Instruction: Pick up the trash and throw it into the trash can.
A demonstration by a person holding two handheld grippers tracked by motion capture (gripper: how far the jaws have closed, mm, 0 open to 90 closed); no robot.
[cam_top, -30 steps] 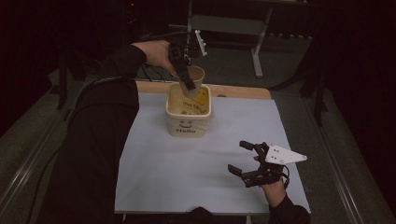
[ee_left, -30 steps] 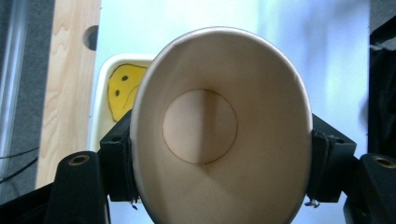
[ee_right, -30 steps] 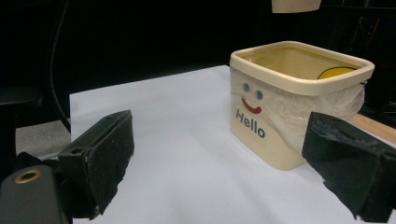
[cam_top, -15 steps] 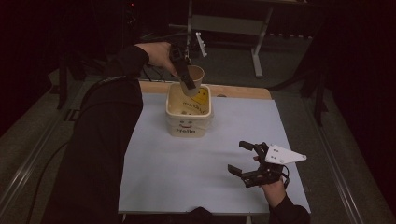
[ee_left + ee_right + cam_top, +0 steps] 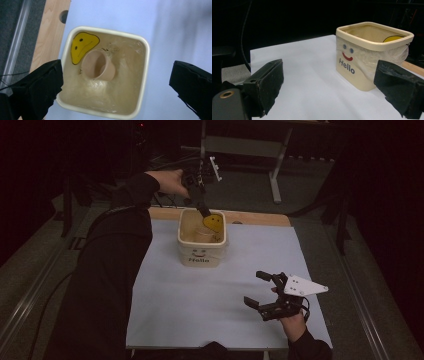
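A cream square bin (image 5: 201,256) marked "Hello" stands at the back middle of the white sheet. Inside it lies a tan paper cup (image 5: 202,235) beside a yellow smiley sticker (image 5: 214,222) on the inner wall. My left gripper (image 5: 202,209) hangs over the bin's far rim. In the left gripper view it (image 5: 117,85) is open, its jaws spread wide above the bin (image 5: 143,75) with the cup (image 5: 98,65) below. My right gripper (image 5: 256,288) rests open near the front right of the sheet. In its own view it (image 5: 329,82) faces the bin (image 5: 362,72) with nothing between its jaws.
The white sheet (image 5: 175,305) covers most of the wooden table, whose bare strip (image 5: 255,218) shows behind the bin. A metal stand (image 5: 272,167) is on the dark floor beyond the table. A person's dark sleeve (image 5: 107,270) lies along the left side.
The left gripper held the tan cup over the bin earlier; now the cup lies inside the bin and the gripper is open above it. The right gripper has stayed put.
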